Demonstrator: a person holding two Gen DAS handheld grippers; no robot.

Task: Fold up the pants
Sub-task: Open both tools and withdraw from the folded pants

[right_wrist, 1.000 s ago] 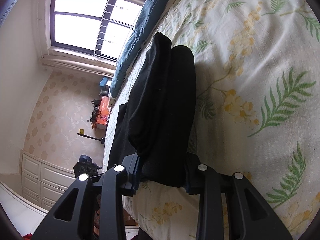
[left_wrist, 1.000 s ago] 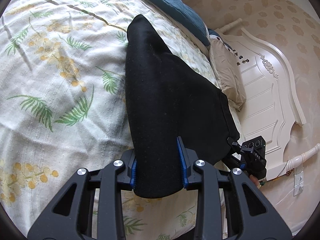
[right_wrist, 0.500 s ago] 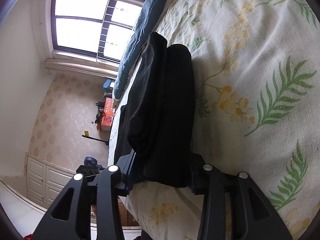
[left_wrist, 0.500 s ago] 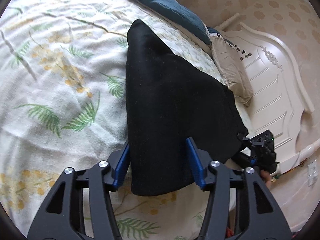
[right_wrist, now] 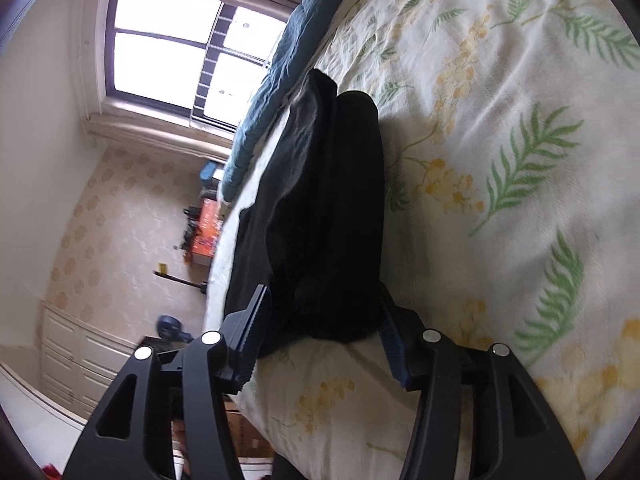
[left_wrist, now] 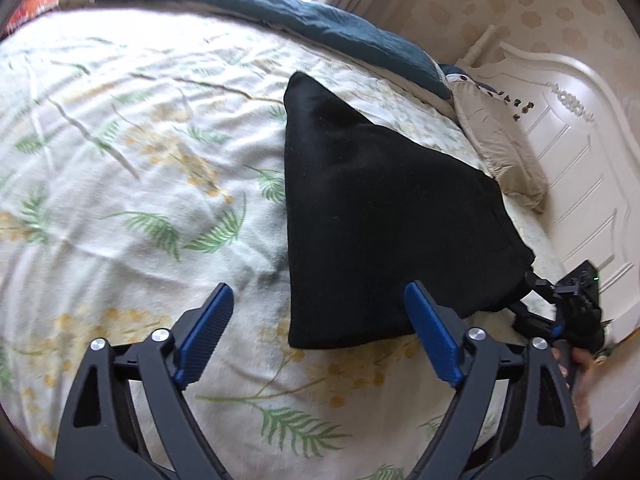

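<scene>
Black folded pants (left_wrist: pixel 372 216) lie on the flowered bed sheet (left_wrist: pixel 120 184), tapering to a point at the far end. My left gripper (left_wrist: pixel 318 292) hovers at their near edge with its jaws opening wide. Both blue pads (left_wrist: pixel 208 332) stand clear of the cloth. In the right wrist view the pants (right_wrist: pixel 332 200) run away from me along the bed's edge. Their near end sits between the fingers of my right gripper (right_wrist: pixel 324 300), whose jaws are opening, and the pads no longer squeeze the cloth. The right gripper (left_wrist: pixel 576 308) also shows at the pants' right corner.
A dark blue quilt (left_wrist: pixel 320 28) lies along the far side of the bed, with a beige pillow (left_wrist: pixel 500 152) by the white headboard (left_wrist: pixel 580 160). Past the bed's edge are a window (right_wrist: pixel 168 48), an orange box (right_wrist: pixel 206 228) and white cabinets (right_wrist: pixel 72 352).
Both grippers were shut on the pants' ends. The left jaws have spread wide and let the cloth drop onto the sheet. The right jaws have widened around their end.
</scene>
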